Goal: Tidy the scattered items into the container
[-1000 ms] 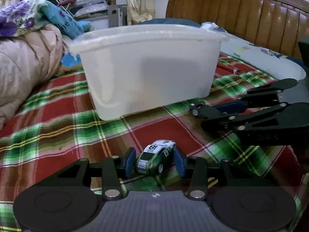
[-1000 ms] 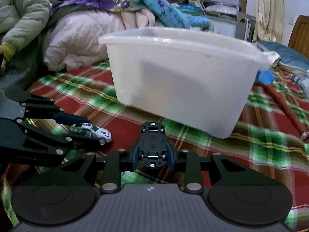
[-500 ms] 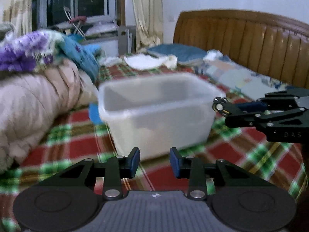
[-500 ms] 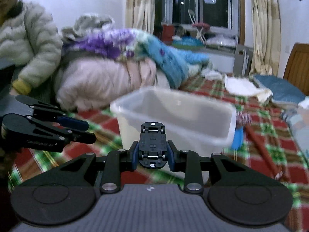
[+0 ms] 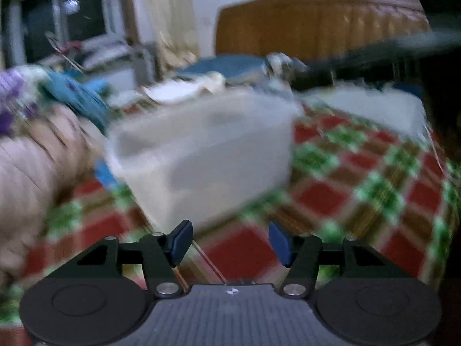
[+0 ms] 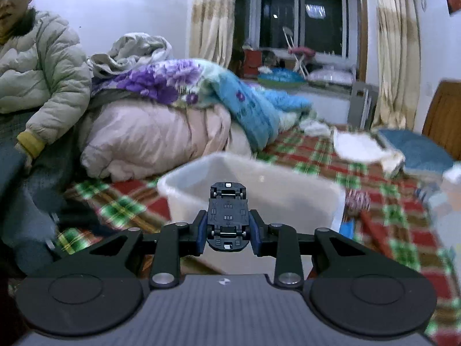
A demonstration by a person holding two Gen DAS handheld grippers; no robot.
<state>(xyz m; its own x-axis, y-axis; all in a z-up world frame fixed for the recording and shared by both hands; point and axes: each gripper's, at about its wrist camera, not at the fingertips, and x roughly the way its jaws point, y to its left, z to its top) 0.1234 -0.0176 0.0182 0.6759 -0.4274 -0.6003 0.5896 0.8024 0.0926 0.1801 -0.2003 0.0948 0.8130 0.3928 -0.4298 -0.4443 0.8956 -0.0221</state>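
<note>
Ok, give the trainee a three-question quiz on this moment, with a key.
1. True or false: the left hand-held gripper is clamped on a toy car.
2. Which way up is the toy car in the right hand-held gripper? A) roof toward the camera B) underside toward the camera C) nose toward the camera
3. Fill in: straight ahead of both grippers, on the plaid bedspread, stands a translucent plastic ____.

Key: 1 false, its jaws are apart with nothing between them. 2 B, the black chassis and wheels face the camera. 3 bin.
</note>
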